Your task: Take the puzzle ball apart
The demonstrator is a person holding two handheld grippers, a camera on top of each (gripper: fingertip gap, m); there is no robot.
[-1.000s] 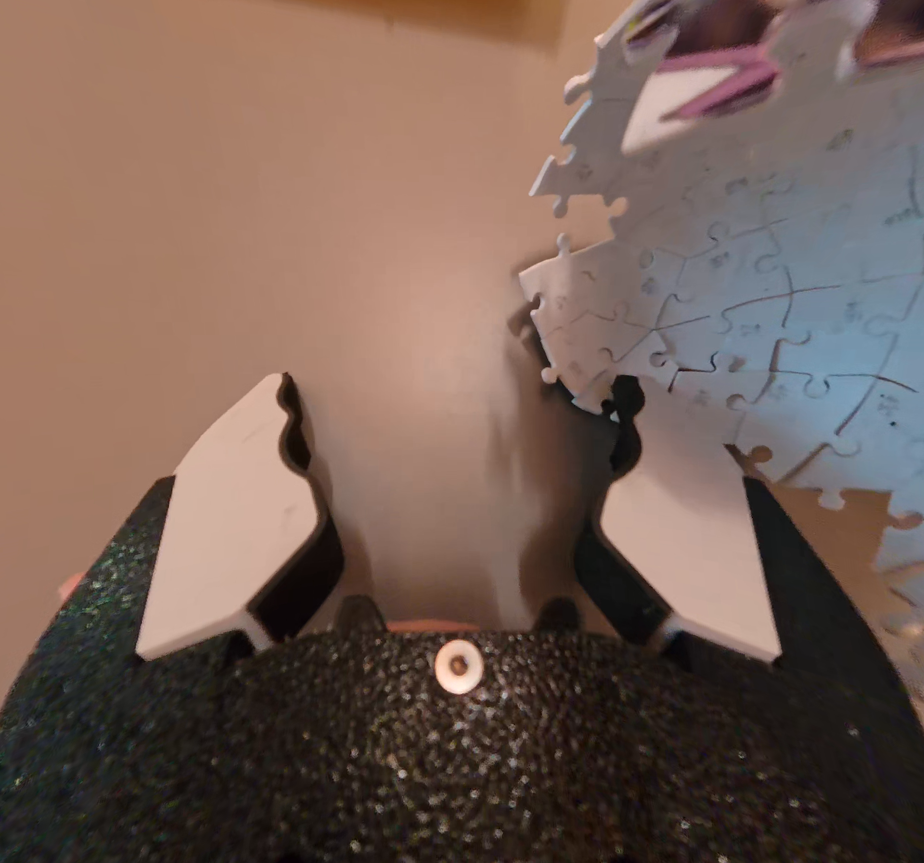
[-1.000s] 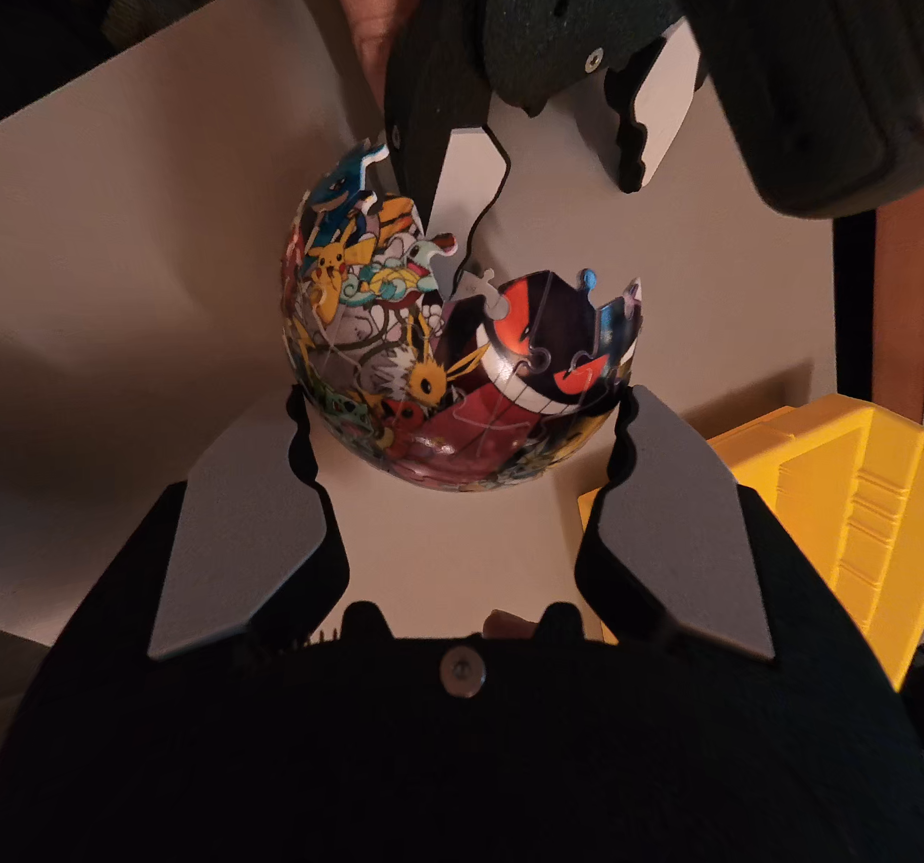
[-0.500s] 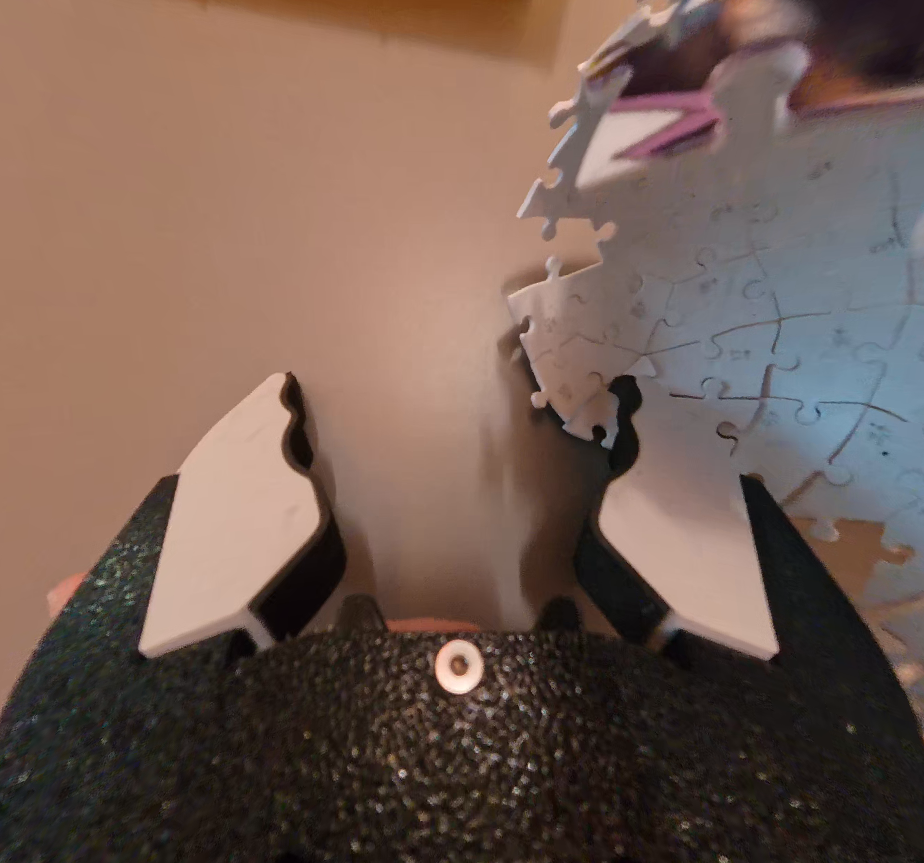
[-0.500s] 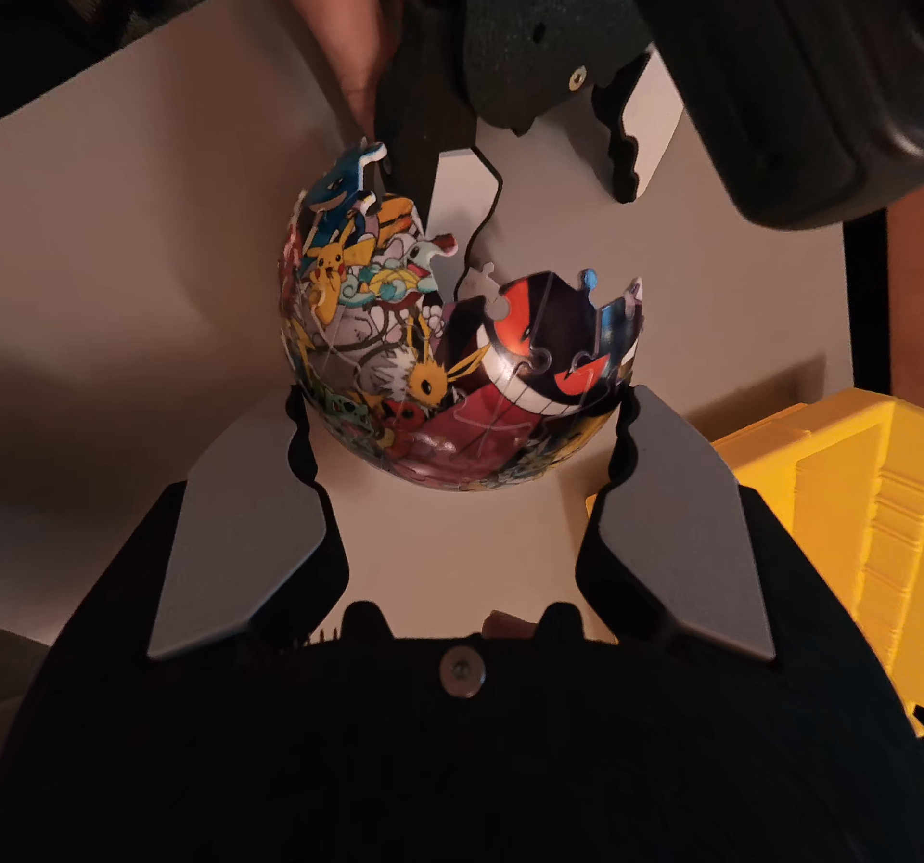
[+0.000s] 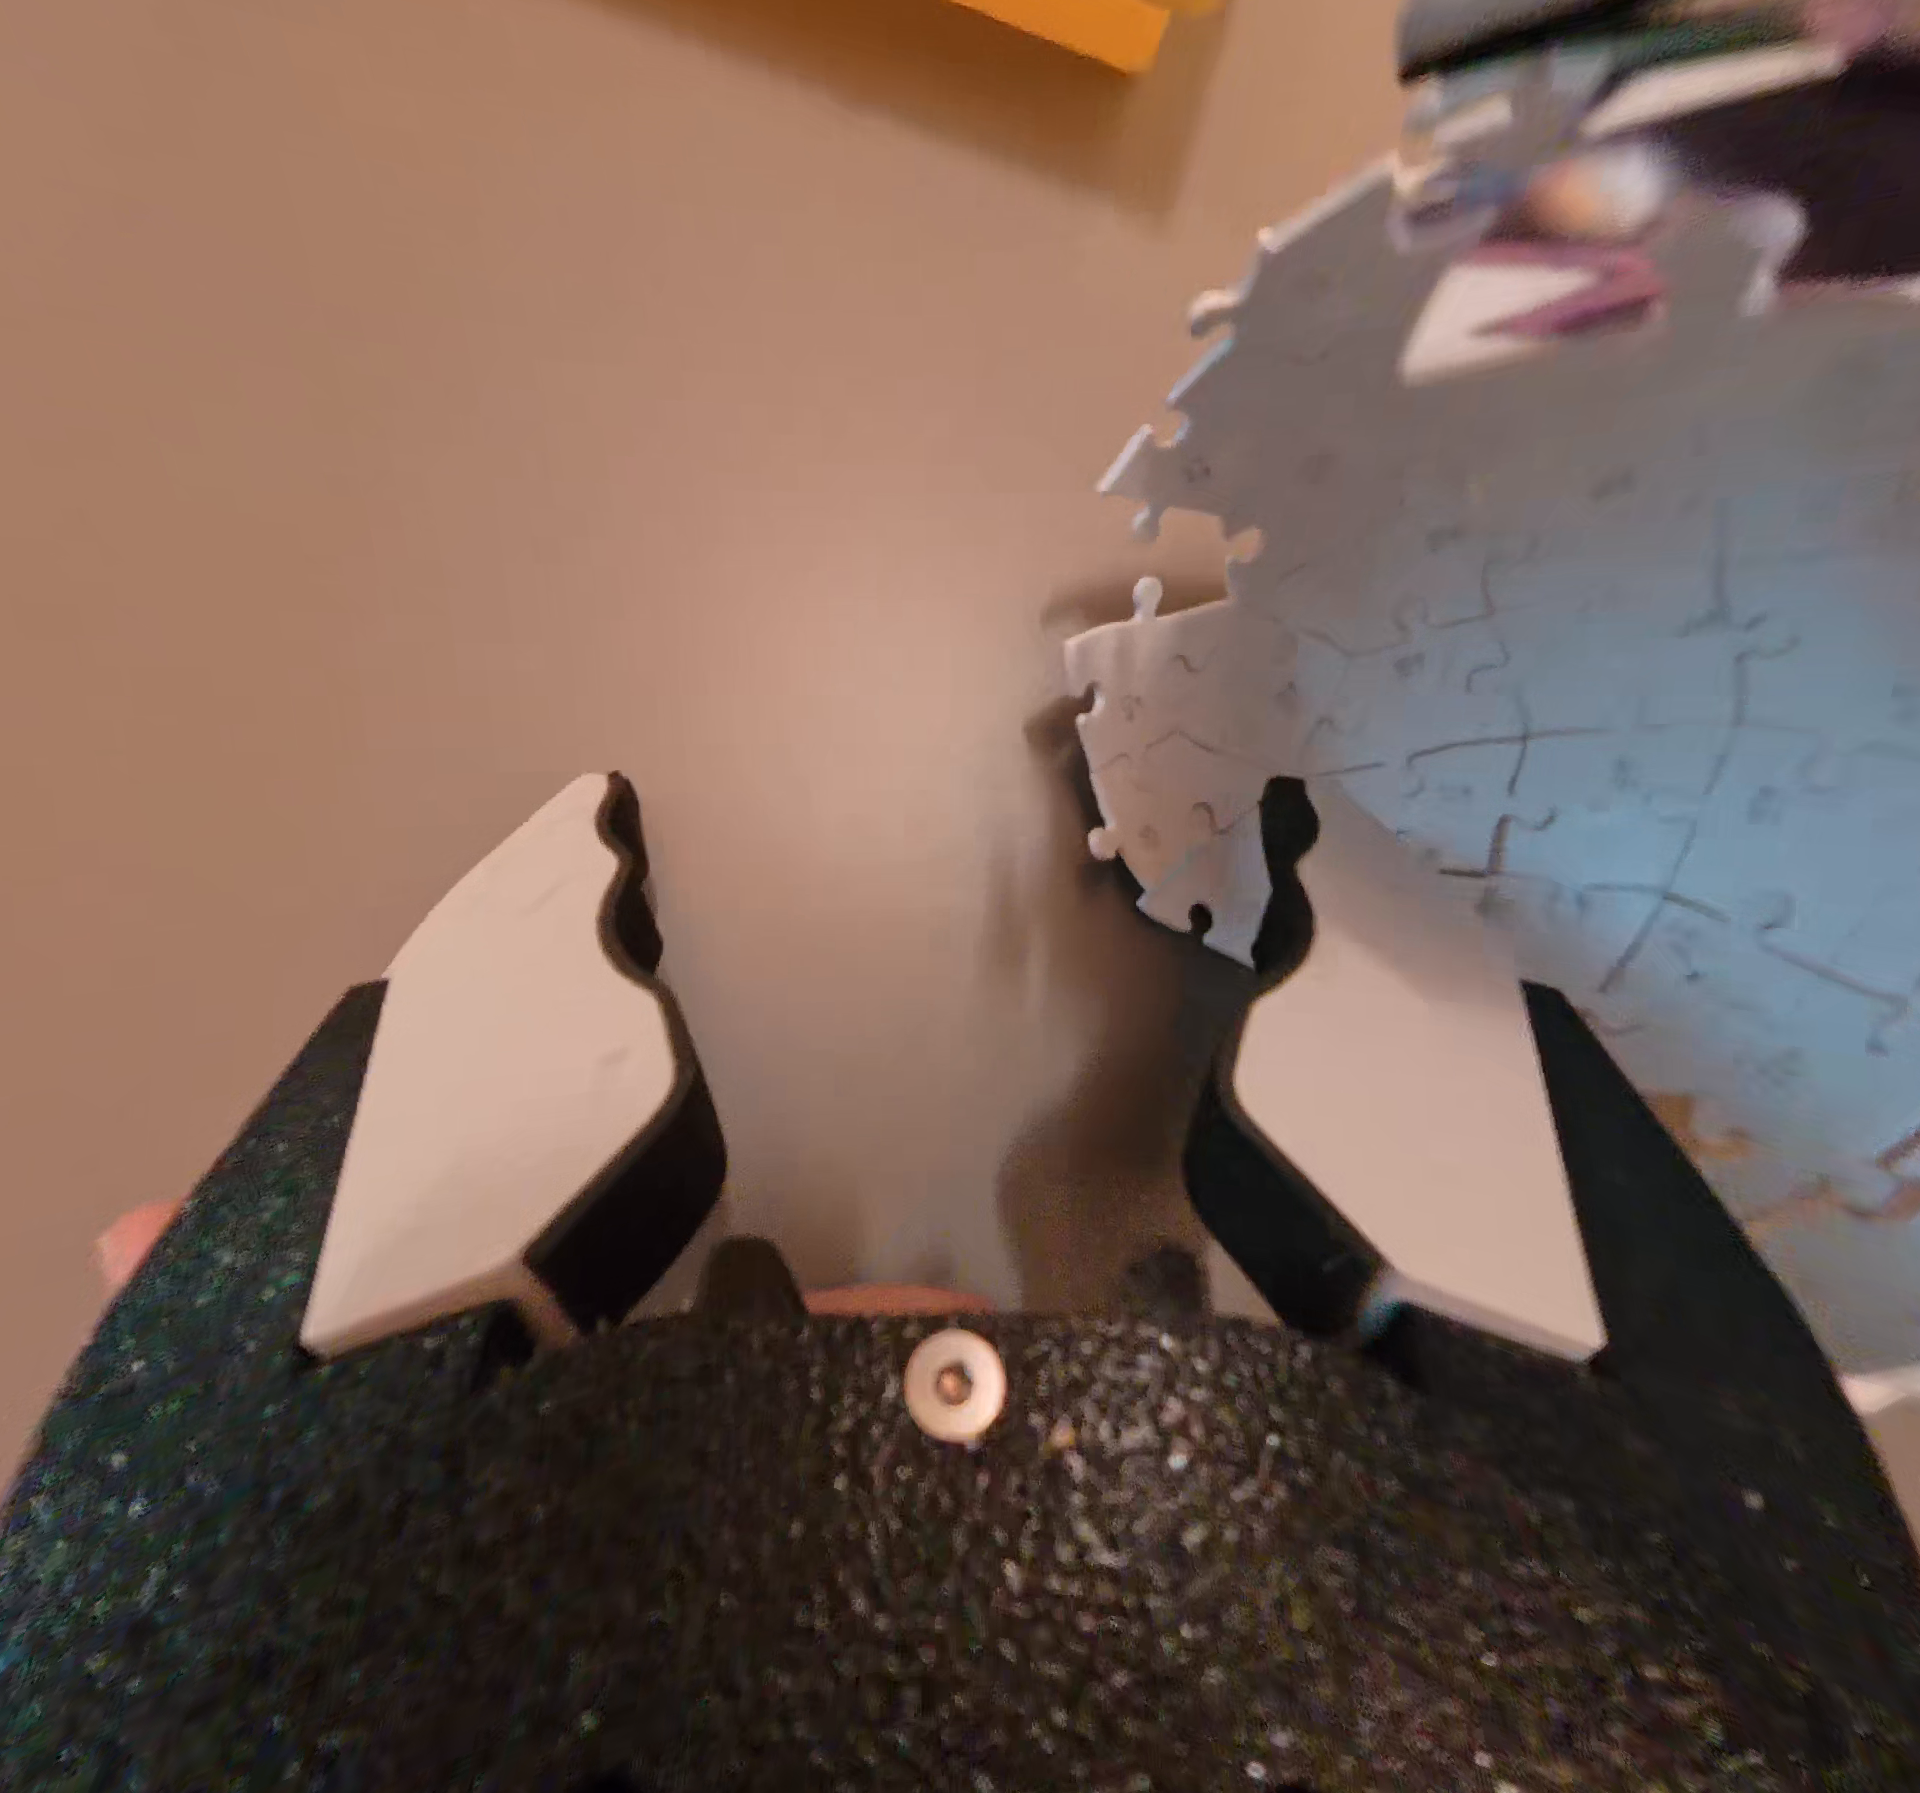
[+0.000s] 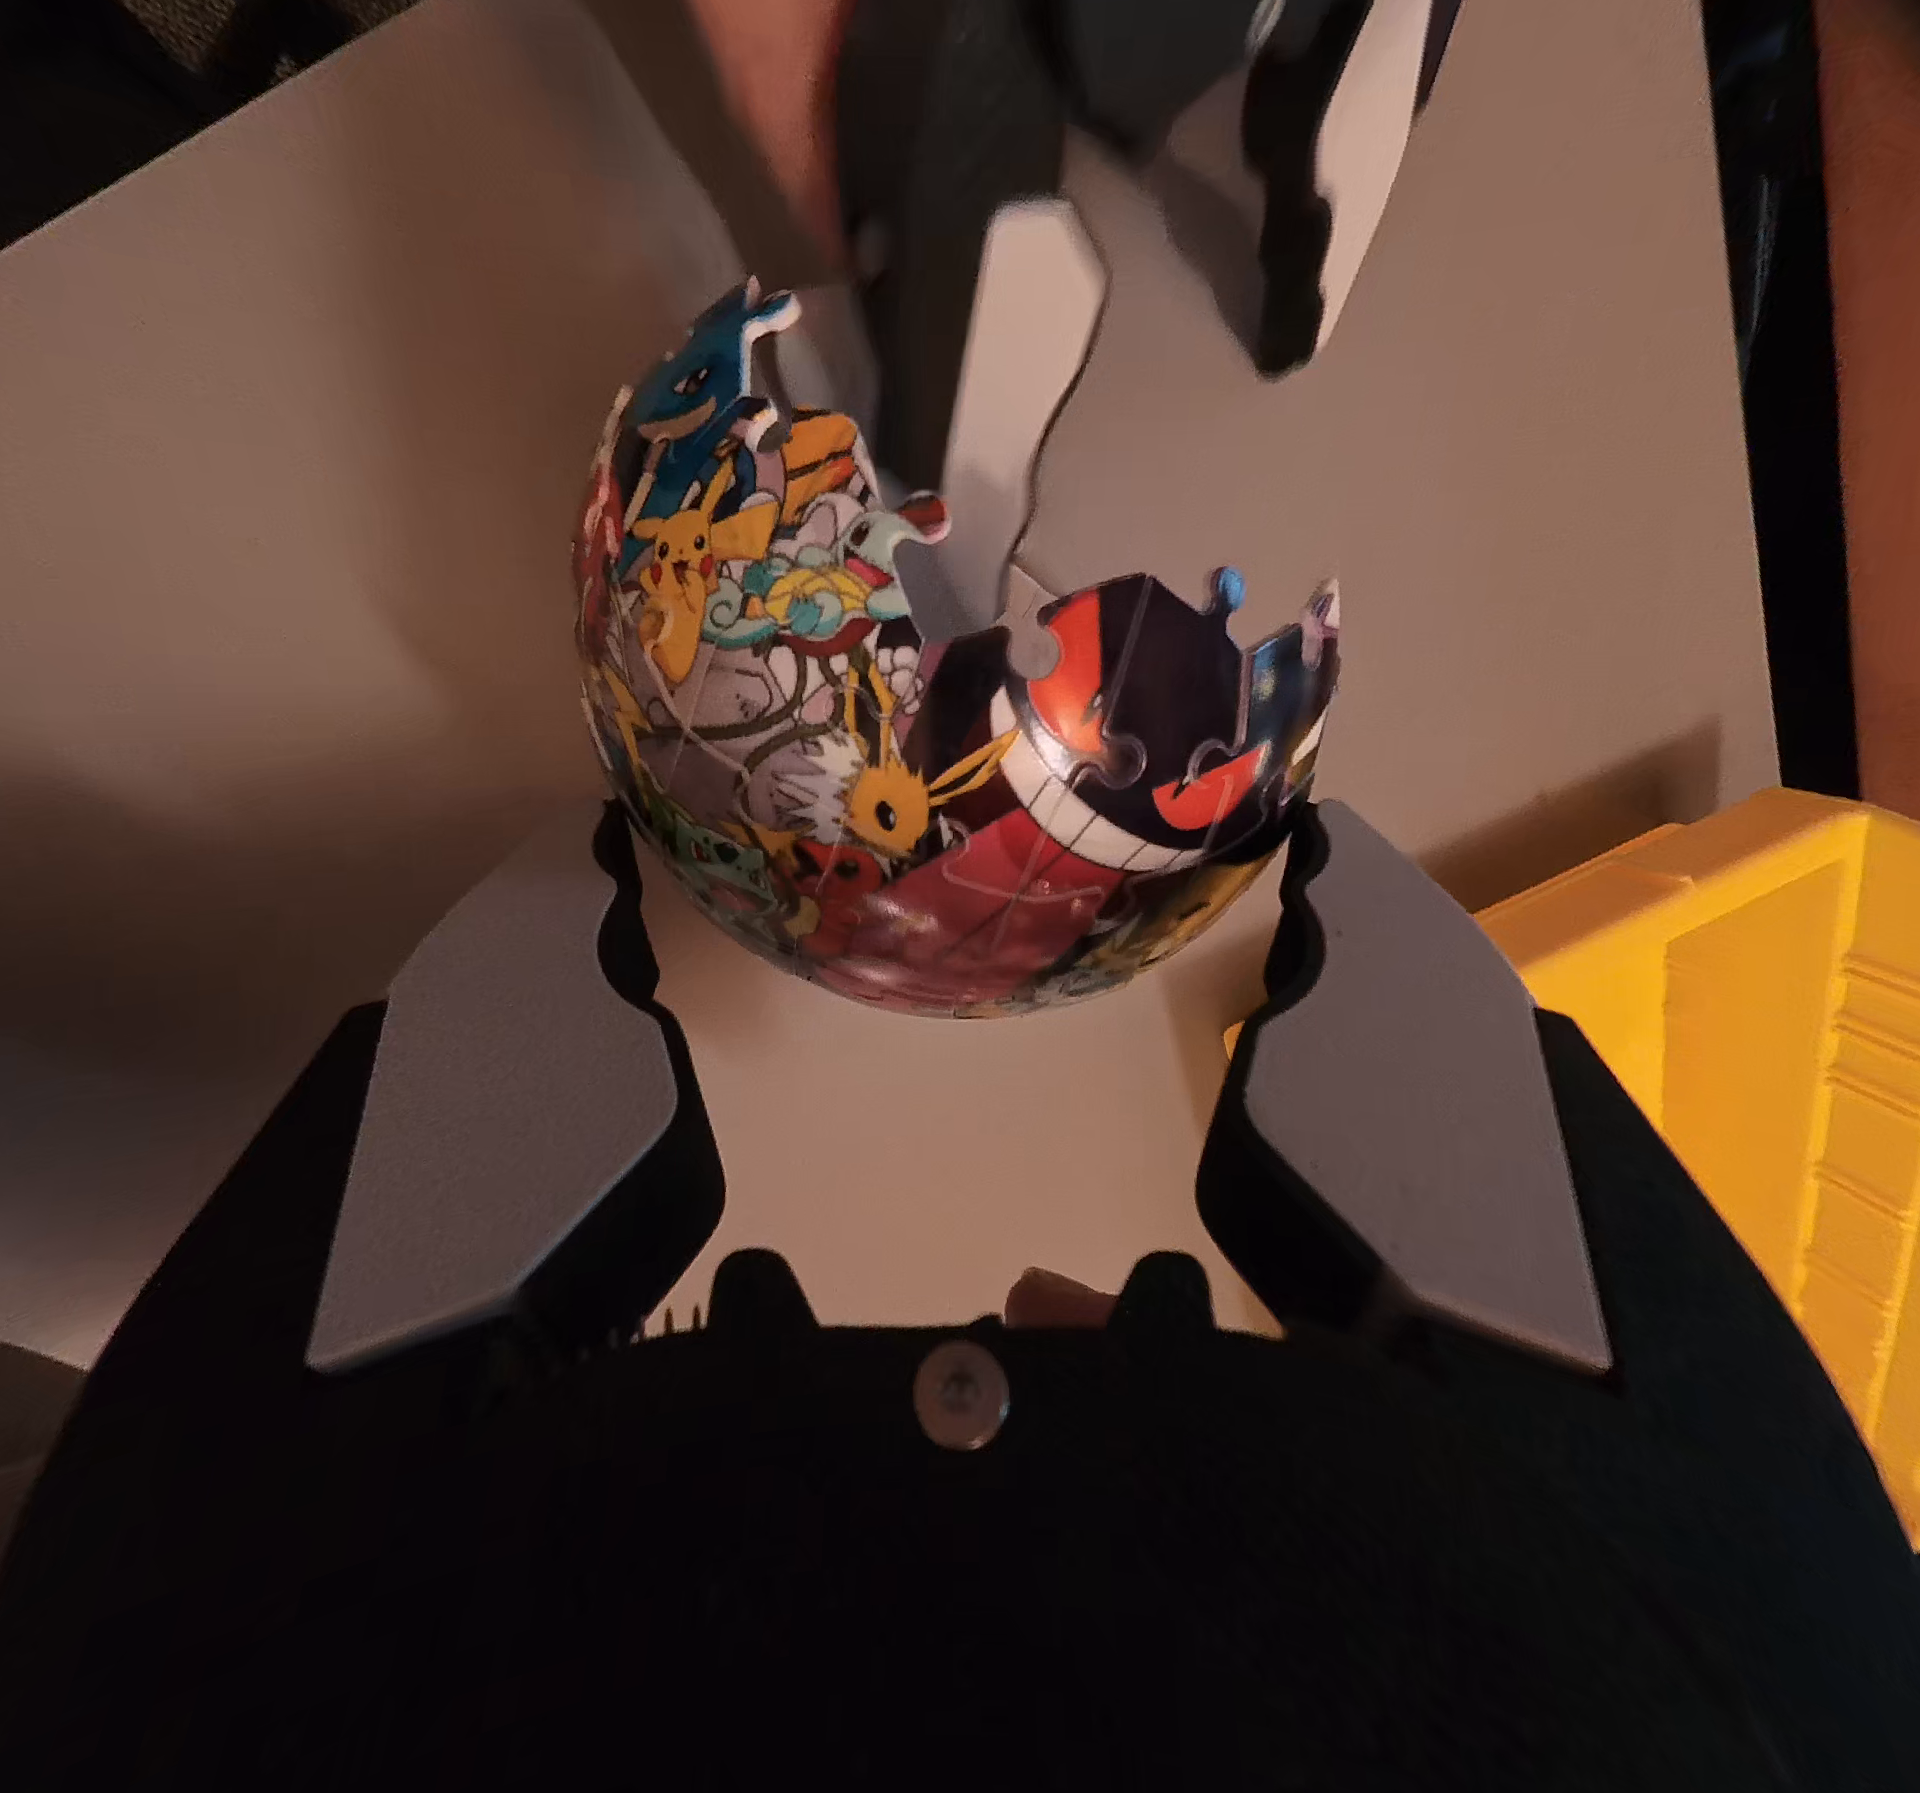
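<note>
puzzle ball (image 6: 935,735) half-shell, thin, light, brittle at seams | right gripper (image 6: 961,829) clamped across its sides | left gripper (image 5: 951,860) open, one finger inside rim; take edge pieces

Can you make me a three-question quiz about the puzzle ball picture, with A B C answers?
1. Where is the puzzle ball?
A. Between the right gripper's fingertips
B. Inside the yellow bin
C. Lying alone on the table

2. What colour is the inside of the ball's shell?
A. Red
B. White
C. Green

3. How do the left gripper's fingers stand?
A. Spread apart
B. Pressed together
C. Closed on a loose piece

Answers:
1 A, both fingertips touch the ball's sides in the right wrist view.
2 B, the left wrist view shows plain white piece backs inside the open shell.
3 A, a wide gap shows between them, with one finger reaching inside the shell.
</note>
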